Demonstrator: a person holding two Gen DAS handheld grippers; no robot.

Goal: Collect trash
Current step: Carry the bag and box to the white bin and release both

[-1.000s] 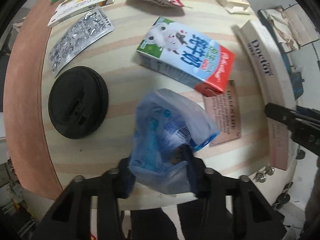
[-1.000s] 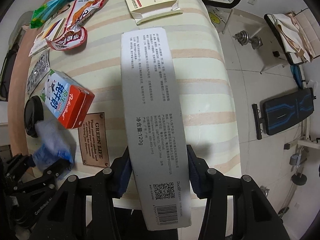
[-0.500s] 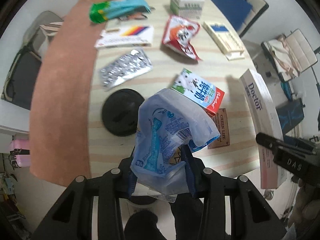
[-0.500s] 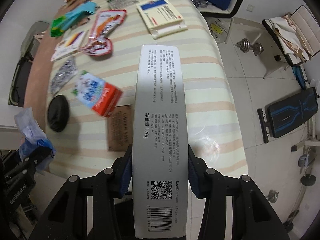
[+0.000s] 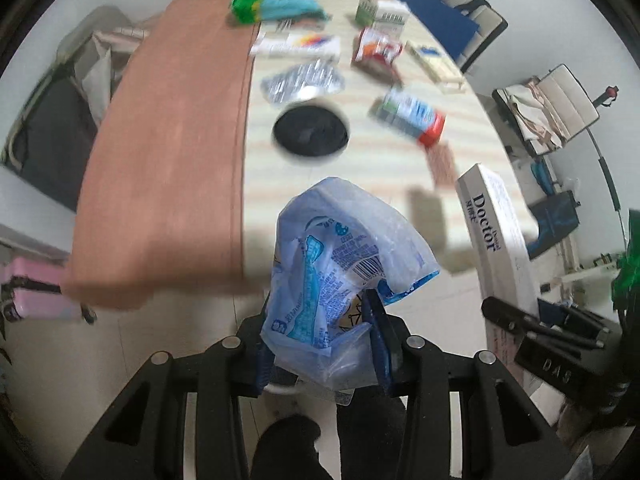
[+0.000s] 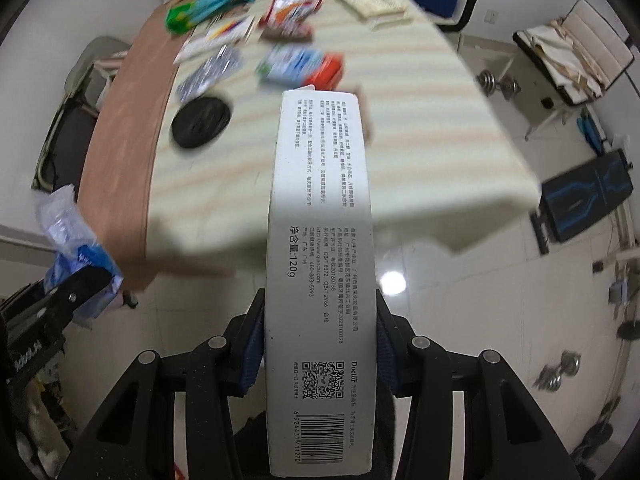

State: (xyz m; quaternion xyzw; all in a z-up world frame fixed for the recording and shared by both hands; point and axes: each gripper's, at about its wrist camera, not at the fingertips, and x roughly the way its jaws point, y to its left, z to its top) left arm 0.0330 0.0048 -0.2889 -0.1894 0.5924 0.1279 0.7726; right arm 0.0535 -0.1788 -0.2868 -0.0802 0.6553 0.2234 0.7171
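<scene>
Left gripper (image 5: pixel 324 344) clamps a crumpled blue plastic wrapper (image 5: pixel 344 276), held off the table's near edge. Right gripper (image 6: pixel 320 344) grips a long white "Doctor" carton (image 6: pixel 320 280) lengthwise. On the striped table (image 6: pixel 420 128): black lid (image 5: pixel 310 130), milk carton (image 5: pixel 412 116), blister pack (image 5: pixel 302 80).

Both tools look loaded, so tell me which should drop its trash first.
Neither is clearly better. The left tool grips the crumpled blue plastic wrapper, the right tool the long white cardboard box. No bin shows.
</scene>
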